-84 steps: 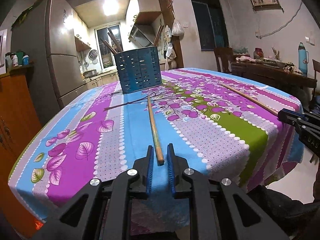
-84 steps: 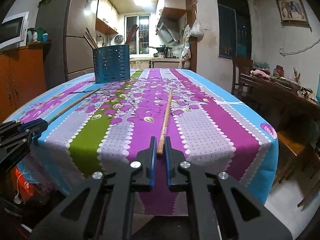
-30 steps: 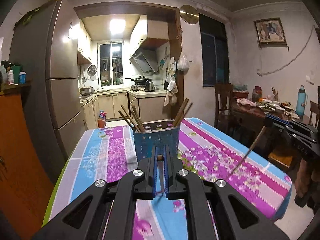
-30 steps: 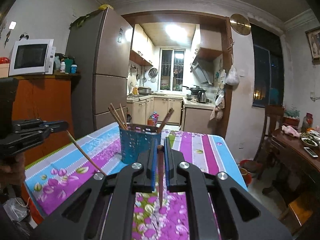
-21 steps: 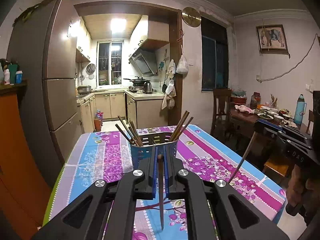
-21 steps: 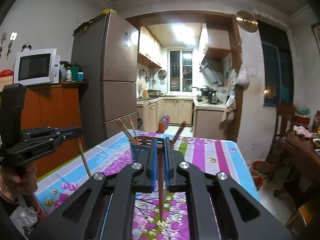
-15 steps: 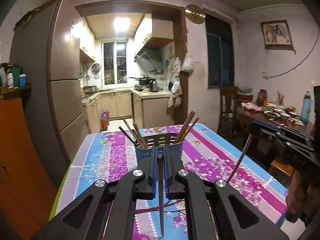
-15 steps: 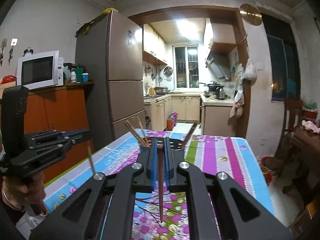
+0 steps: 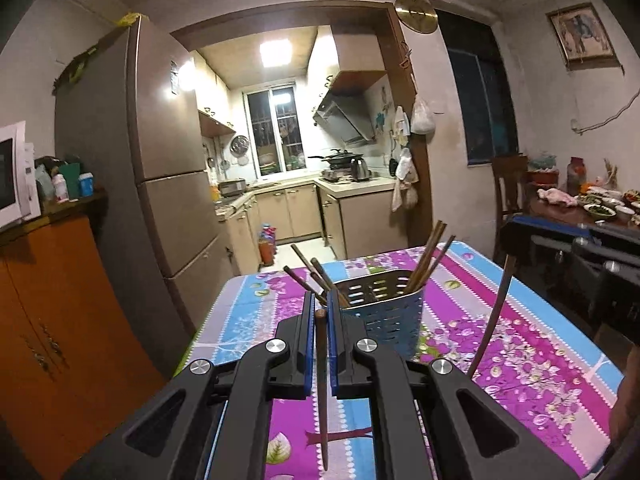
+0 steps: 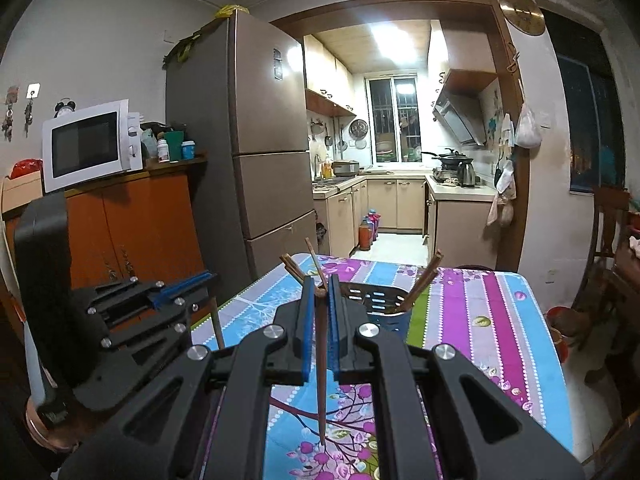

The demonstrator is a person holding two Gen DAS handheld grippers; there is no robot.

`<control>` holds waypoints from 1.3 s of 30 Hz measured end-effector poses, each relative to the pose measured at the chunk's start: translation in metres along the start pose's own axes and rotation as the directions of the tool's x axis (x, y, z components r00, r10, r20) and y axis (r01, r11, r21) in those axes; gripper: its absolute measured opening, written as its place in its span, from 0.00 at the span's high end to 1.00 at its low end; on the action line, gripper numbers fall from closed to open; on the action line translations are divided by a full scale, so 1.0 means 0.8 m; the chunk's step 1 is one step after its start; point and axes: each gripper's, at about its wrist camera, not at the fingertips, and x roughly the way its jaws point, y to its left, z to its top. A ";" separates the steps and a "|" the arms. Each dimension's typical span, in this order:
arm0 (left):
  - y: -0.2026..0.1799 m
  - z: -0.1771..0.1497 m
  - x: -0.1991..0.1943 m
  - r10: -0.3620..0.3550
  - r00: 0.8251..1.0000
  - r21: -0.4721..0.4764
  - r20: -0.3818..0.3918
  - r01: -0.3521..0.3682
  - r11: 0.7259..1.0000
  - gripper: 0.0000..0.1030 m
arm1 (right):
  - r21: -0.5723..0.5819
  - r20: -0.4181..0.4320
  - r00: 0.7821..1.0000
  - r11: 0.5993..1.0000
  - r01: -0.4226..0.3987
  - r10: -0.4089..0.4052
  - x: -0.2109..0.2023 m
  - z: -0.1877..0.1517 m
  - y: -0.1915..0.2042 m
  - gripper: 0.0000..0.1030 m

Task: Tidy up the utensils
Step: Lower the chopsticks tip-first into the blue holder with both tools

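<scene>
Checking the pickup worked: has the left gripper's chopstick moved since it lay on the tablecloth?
Yes. The chopstick has left the tablecloth and now hangs tip-down from the shut left gripper, lifted near the holder.

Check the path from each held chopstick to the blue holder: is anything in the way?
Nothing visible blocks either. The left gripper and right gripper each clamp a chopstick hanging tip-down, just short of the utensil holder. Chopsticks already inside lean against both ends; its middle looks free.

I can't read any text, label or number anywhere ahead of my grippers right now.
</scene>
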 end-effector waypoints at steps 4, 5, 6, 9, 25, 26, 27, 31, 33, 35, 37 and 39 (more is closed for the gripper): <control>0.003 -0.002 0.004 0.014 1.000 0.006 0.000 -0.014 1.000 0.93 | -0.001 -0.001 1.000 1.000 0.001 -0.001 0.001 0.001 0.000 0.95; 0.004 -0.002 0.004 0.014 1.000 0.005 -0.001 -0.014 1.000 0.93 | -0.002 -0.002 1.000 1.000 0.001 -0.001 0.003 0.003 0.000 0.95; 0.004 -0.001 0.004 0.012 1.000 0.004 -0.001 -0.012 1.000 0.93 | -0.003 -0.004 1.000 1.000 0.000 0.000 0.005 0.005 0.000 0.95; 0.001 0.004 0.006 0.003 1.000 0.009 -0.001 -0.003 1.000 0.93 | -0.012 -0.003 1.000 1.000 0.009 -0.009 0.014 0.017 0.000 0.95; 0.021 0.187 0.063 -0.131 0.967 -0.096 0.218 0.154 0.983 0.93 | 0.008 0.199 0.972 0.992 0.123 -0.122 0.063 0.158 -0.043 0.95; 0.020 0.191 0.070 -0.129 0.964 -0.100 0.231 0.155 0.983 0.93 | 0.007 0.208 0.969 0.991 0.136 -0.135 0.071 0.161 -0.047 0.95; 0.019 0.195 0.081 -0.121 0.963 -0.109 0.241 0.150 0.983 0.93 | 0.014 0.212 0.967 0.990 0.143 -0.143 0.081 0.162 -0.052 0.95; 0.017 0.194 0.120 -0.128 0.959 -0.133 0.252 0.165 0.977 0.93 | 0.054 0.198 0.969 0.989 0.138 -0.146 0.119 0.152 -0.074 0.95; 0.014 0.187 0.138 -0.133 0.961 -0.134 0.242 0.169 0.976 0.93 | 0.070 0.173 0.974 0.988 0.135 -0.145 0.140 0.138 -0.084 0.95; 0.012 0.173 0.159 -0.144 0.966 -0.144 0.216 0.177 0.974 0.93 | 0.078 0.152 0.977 0.987 0.138 -0.148 0.156 0.124 -0.090 0.95; 0.009 0.157 0.177 -0.152 0.970 -0.152 0.190 0.182 0.972 0.93 | 0.082 0.127 0.981 0.987 0.139 -0.149 0.174 0.105 -0.093 0.95; 0.007 0.139 0.196 -0.152 0.976 -0.160 0.155 0.177 0.971 0.93 | 0.105 0.103 0.985 0.986 0.128 -0.139 0.186 0.086 -0.099 0.95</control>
